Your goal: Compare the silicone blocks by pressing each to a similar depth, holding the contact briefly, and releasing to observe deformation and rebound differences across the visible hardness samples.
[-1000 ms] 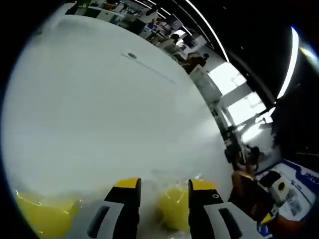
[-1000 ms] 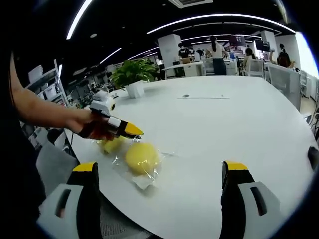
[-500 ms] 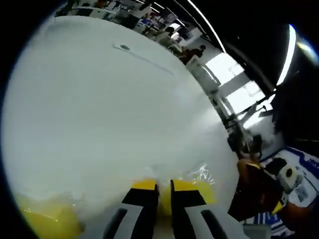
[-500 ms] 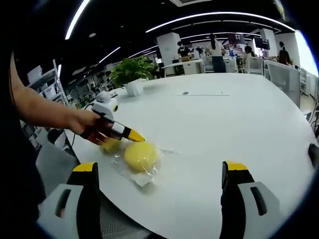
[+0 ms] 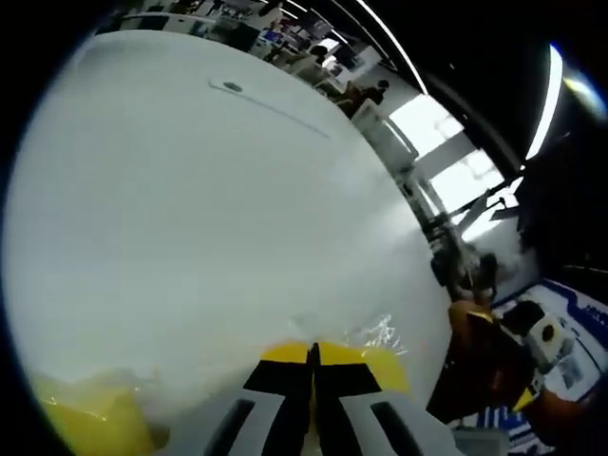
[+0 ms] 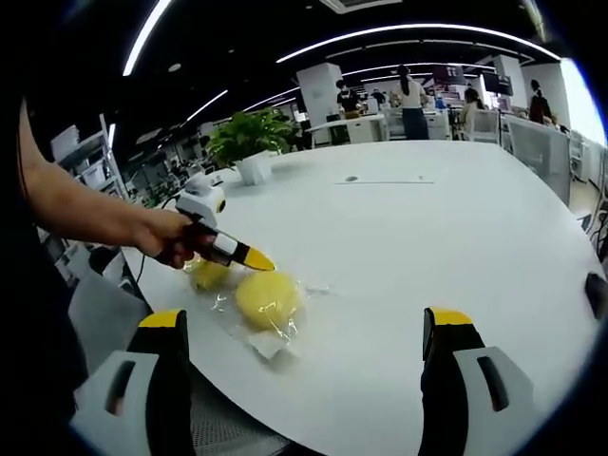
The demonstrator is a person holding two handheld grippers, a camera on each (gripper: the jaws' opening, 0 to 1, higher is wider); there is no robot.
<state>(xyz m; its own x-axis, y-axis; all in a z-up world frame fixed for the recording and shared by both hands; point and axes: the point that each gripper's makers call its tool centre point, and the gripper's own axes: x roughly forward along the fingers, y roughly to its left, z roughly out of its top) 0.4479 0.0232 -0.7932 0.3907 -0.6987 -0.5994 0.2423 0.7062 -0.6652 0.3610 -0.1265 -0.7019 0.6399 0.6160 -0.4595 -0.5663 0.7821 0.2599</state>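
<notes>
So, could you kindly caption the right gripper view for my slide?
Left gripper, jaws shut, poised over a bagged yellow silicone block on the white table.

A smooth white table point(image 6: 456, 237) with a soft satin sheen is reflecting the ceiling lights faintly. Two yellow silicone blocks are lying at its 8 o'clock edge: the larger block point(image 6: 267, 298) is looking matt and rubbery inside a clear, crinkled plastic wrapper point(image 6: 275, 342) that is catching glossy highlights, and the smaller block point(image 6: 210, 275) is showing the same dull yellow finish. The left gripper point(image 6: 255, 258) is showing hard plastic, glossy yellow at the tips over black and white. The right gripper point(image 6: 304, 328) is wearing the same smooth moulded plastic, matt grey-white with black and yellow pads.
</notes>
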